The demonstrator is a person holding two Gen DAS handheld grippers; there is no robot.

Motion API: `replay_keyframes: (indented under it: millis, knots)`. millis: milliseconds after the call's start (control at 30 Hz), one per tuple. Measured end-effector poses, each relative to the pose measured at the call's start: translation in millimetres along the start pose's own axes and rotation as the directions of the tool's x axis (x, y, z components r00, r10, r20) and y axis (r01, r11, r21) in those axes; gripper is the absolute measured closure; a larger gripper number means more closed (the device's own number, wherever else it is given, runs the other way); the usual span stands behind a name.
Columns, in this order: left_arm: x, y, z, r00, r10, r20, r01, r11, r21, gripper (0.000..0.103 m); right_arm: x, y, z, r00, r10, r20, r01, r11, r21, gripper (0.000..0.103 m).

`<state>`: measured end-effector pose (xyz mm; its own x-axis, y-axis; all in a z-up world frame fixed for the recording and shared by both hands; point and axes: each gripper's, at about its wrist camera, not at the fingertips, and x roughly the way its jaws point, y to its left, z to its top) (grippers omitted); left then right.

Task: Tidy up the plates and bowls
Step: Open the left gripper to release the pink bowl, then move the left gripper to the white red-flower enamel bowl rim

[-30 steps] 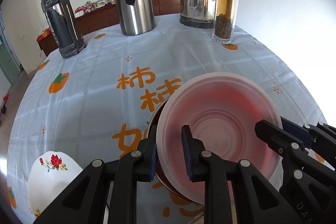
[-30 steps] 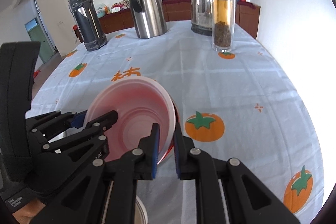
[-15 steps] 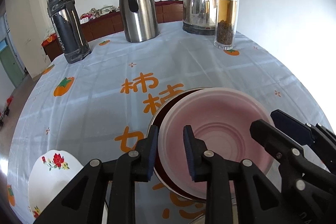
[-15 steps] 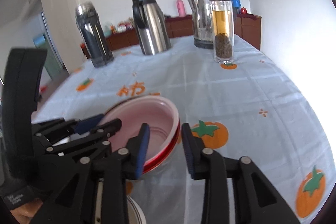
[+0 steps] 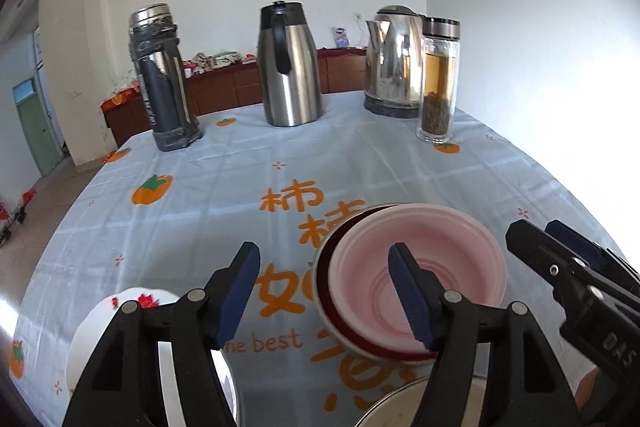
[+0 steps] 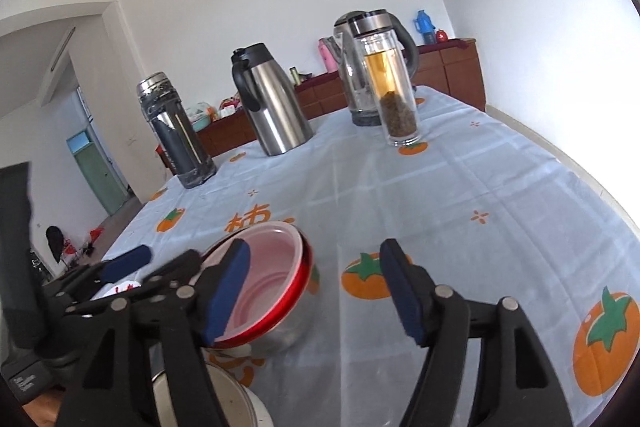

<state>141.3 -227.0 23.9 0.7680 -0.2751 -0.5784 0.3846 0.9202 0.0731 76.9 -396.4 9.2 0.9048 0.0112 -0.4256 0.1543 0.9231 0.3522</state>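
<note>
A pink bowl [image 5: 420, 267] sits nested in a red-rimmed metal bowl [image 5: 352, 337] on the table; both show in the right wrist view, pink bowl [image 6: 272, 267], red-rimmed bowl [image 6: 280, 315]. My left gripper [image 5: 324, 295] is open and empty, just in front of the bowls. My right gripper [image 6: 316, 291] is open and empty, to the right of them and raised. A white plate with red flowers [image 5: 120, 315] lies at the near left. A metal bowl's rim [image 5: 400, 395] shows at the bottom edge.
On the persimmon-print tablecloth [image 5: 200, 211] at the back stand a dark thermos [image 5: 164, 79], a steel carafe [image 5: 288, 67], an electric kettle [image 5: 396, 63] and a glass tea bottle [image 5: 438, 83]. A sideboard lines the far wall.
Both grippers have opened and let go of the pink bowl, which now rests in the red-rimmed bowl. Both have pulled back and up from it.
</note>
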Motion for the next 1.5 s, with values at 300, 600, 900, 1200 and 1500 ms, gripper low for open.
replay_keyframes:
  millis: [300,600,900,1200,1500]
  knots:
    - [-21.5,18.6,-15.1,0.991,0.081,0.106,-0.076,0.996,-0.053,0.034,-16.1,-8.9,-1.1,0.992,-0.082,0.092,0.080,0.996,0.027,0.014]
    - [-26.4,33.8,-25.2,0.988,0.062,0.140,-0.046,0.992,-0.116,0.034,-35.8,-8.9,-5.5,0.946,-0.235,0.224,0.236,0.972,0.025,0.003]
    - [-31.8,32.6,-41.1,0.993,0.021,0.113,-0.011,0.996,-0.090,0.034,-52.3,-5.0,-12.0,0.936,-0.265,0.232,0.269,0.963,0.015,0.002]
    - [-38.2,34.4,-55.4,0.995,-0.041,0.091,0.046,0.998,-0.052,0.034,-76.1,18.0,-30.4,0.932,-0.273,0.238,0.295,0.954,-0.062,0.003]
    - [-46.2,26.1,-64.7,0.985,-0.155,0.071,0.158,0.987,-0.032,0.034,-92.0,23.1,-58.0,0.972,-0.217,0.089,0.220,0.975,-0.027,0.003]
